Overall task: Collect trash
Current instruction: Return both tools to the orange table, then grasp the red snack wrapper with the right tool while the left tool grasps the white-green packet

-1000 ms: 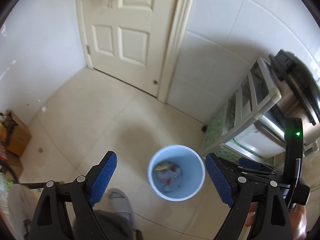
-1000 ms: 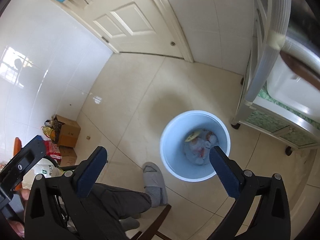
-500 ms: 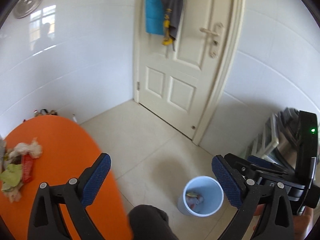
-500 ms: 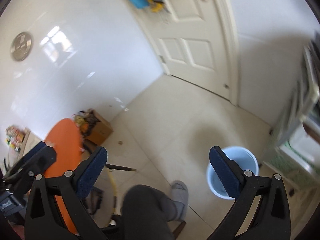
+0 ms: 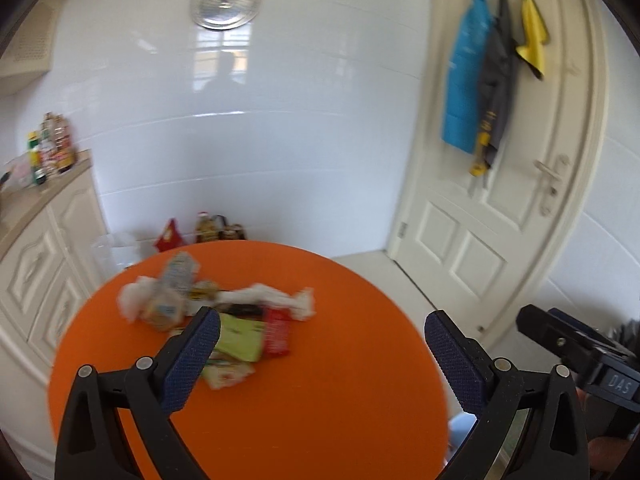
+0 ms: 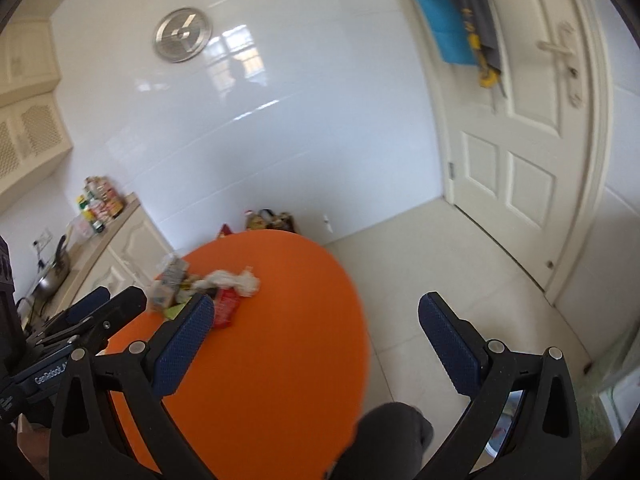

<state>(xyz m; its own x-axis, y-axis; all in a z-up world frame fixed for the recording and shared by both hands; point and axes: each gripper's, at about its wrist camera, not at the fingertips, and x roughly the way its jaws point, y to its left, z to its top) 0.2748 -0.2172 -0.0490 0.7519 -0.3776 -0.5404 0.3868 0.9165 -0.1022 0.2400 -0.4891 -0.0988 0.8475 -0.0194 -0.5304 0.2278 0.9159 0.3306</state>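
A pile of trash (image 5: 240, 320) lies on the far half of a round orange table (image 5: 320, 400): crumpled white tissues (image 5: 276, 300), a green wrapper (image 5: 238, 338), a red wrapper (image 5: 277, 332) and a small carton (image 5: 178, 274). My left gripper (image 5: 322, 332) hangs open above the table, nothing between its fingers, its left finger in front of the pile. My right gripper (image 6: 316, 312) is open and empty too, to the right of the same pile (image 6: 208, 284). A light blue sliver (image 5: 460, 428) shows below the table's right edge, perhaps the bin.
A white door (image 5: 500, 240) with hung cloths stands at the right. Cream cabinets (image 5: 40, 260) with bottles (image 5: 52, 148) on the counter run along the left. Boxes (image 6: 268, 220) sit on the floor behind the table. A person's knee (image 6: 392, 432) is below the right gripper.
Both grippers have swung up and left, away from the light blue bin on the floor, and now face the orange table with the trash pile. Both stayed open and empty.
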